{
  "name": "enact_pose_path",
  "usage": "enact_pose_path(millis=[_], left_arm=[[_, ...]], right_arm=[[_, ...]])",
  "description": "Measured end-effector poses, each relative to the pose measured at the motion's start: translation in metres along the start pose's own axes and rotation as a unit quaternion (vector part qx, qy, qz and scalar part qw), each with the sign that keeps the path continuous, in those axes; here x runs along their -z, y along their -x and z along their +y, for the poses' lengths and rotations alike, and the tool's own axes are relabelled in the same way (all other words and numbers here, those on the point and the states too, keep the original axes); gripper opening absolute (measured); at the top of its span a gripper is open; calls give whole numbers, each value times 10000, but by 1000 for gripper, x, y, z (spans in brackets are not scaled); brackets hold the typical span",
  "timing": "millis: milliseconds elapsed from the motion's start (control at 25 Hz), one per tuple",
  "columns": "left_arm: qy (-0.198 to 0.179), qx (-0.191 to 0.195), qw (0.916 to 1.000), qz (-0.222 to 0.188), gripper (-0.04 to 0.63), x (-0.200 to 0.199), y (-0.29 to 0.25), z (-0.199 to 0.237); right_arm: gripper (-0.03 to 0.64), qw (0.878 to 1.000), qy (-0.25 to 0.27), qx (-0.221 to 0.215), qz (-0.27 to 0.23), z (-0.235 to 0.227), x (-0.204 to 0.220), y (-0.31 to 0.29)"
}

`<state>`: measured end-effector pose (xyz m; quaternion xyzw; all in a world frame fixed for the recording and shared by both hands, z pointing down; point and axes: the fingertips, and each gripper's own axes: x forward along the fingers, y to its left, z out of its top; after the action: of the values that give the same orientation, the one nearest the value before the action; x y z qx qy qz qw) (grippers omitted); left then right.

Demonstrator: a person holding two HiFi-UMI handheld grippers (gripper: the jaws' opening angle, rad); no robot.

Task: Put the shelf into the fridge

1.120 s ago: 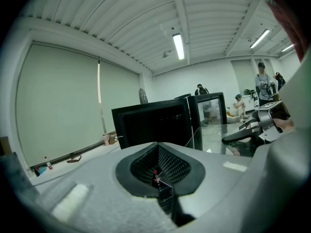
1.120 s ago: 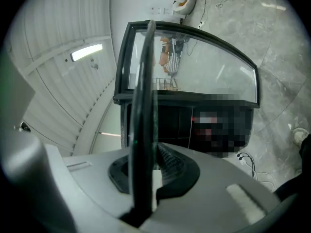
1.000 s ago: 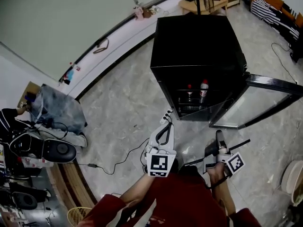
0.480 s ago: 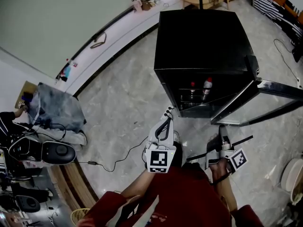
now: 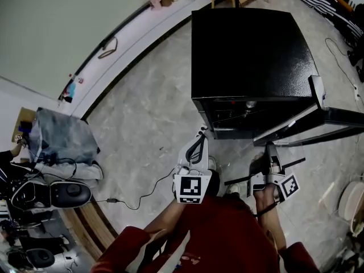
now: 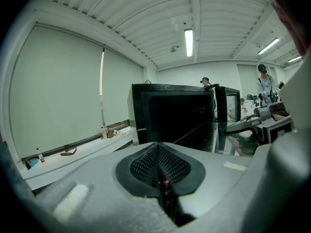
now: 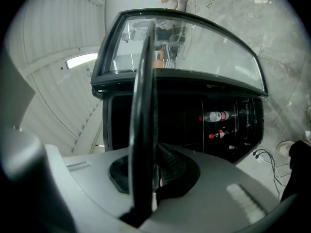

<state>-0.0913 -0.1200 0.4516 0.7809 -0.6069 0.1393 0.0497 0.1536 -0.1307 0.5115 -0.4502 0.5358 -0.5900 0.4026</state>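
Glass shelf (image 7: 143, 106) clenched in left gripper (image 5: 201, 134) and right gripper (image 5: 272, 148), fridge door (image 5: 335, 117) open ahead

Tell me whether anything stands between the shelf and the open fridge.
Nothing visible does. The shelf, clamped in the right gripper, faces the fridge, whose door is swung open, with only floor between. Bottles stand inside; whether they fill the shelf's place I cannot tell.

Bottle label (image 7: 216, 116): red and white band, print too small to read.
Left cube marker (image 5: 190, 190): black-and-white square pattern, no letters.
Right cube marker (image 5: 289, 186): likewise.
Readable text: none.
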Motion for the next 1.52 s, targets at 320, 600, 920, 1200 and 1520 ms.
enact_pose_path(millis=[320, 600, 920, 1200, 1520], left_arm=[[-75, 229, 9997, 6, -2, -3, -24, 19], [-132, 522, 9986, -15, -2, -8, -40, 21], [-166, 668, 9976, 0, -2, 4, -46, 14], [-84, 751, 9971, 59, -2, 0, -47, 33], [-70, 784, 9969, -21, -2, -2, -47, 23]], right_arm=[[11, 9992, -186, -39, -347, 3, 3, -28], [11, 9978, -302, -134, -574, 9, 9, -52], [11, 9962, -242, -192, -818, -3, 3, -71], [11, 9954, 5, -144, -950, 9, 16, -103], [11, 9944, 8, -263, -1025, 7, 6, -128]])
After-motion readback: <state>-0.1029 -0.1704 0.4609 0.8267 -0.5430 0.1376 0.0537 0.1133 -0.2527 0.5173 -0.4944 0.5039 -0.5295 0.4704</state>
